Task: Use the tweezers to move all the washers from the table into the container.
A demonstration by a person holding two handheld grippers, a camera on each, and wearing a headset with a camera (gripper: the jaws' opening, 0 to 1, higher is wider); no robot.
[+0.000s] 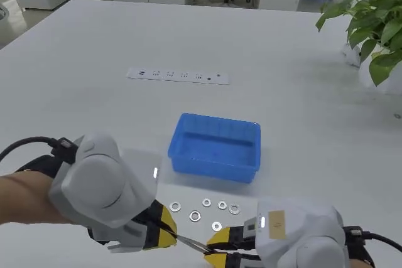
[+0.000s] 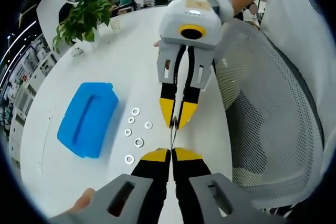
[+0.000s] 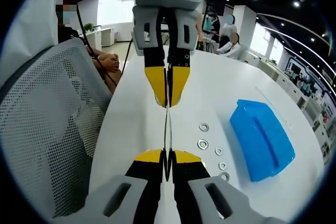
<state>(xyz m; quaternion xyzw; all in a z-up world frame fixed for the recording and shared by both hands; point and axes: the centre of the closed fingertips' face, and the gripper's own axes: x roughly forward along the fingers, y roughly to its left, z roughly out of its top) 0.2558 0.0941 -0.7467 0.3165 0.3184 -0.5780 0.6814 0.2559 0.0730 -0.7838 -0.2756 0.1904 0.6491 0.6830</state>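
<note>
Loads of open table (image 1: 75, 61) either side of the blue container (image 1: 215, 145). The washers (image 1: 206, 203) clutter the strip just in front of it, and the left gripper (image 1: 168, 227) and right gripper (image 1: 217, 243), nose to nose on the tweezers (image 1: 191, 243), block the near edge. The power strip (image 1: 178, 75) lies well behind.

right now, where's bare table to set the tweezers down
Widest free patch: the table beyond the power strip. Also bare: left of the container, and right of it toward the plant. Crowded: the near strip where washers lie between the container and the left gripper and right gripper, both shut on the tweezers.
</note>
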